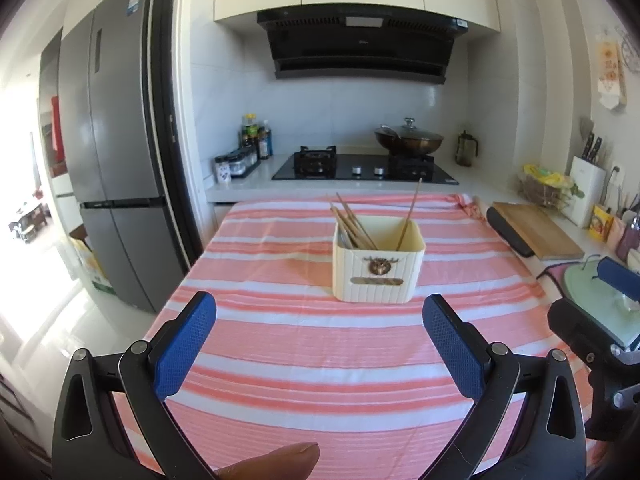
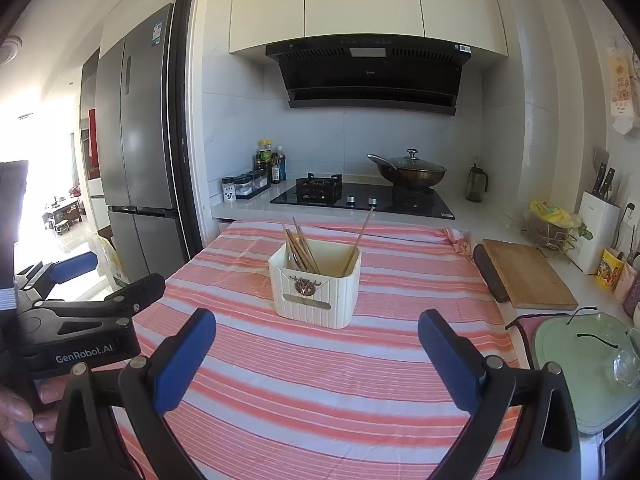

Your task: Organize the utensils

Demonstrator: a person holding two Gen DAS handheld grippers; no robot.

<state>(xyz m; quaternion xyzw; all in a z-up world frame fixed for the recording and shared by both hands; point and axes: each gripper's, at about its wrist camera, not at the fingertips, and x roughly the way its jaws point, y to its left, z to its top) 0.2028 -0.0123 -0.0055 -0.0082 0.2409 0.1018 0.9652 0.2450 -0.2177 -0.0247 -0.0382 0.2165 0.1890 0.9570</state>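
Note:
A cream ribbed utensil holder (image 1: 378, 276) stands on the pink striped tablecloth (image 1: 280, 352). A bundle of wooden chopsticks (image 1: 352, 224) leans in its left side and a single chopstick (image 1: 412, 210) leans at its right. My left gripper (image 1: 320, 316) is open and empty, a little in front of the holder. In the right wrist view the holder (image 2: 316, 296) and its chopsticks (image 2: 302, 250) sit ahead. My right gripper (image 2: 318, 332) is open and empty, just short of the holder. The left gripper's body (image 2: 80, 320) shows at the left.
A wooden cutting board (image 1: 536, 230) and a knife block (image 1: 586, 188) are on the right counter. A pale green tray (image 2: 580, 360) with a glass sits at the right. Behind the table are a gas hob (image 1: 360, 166) with a lidded wok (image 1: 408, 140) and several bottles (image 1: 256, 138). A fridge (image 1: 112, 152) stands at the left.

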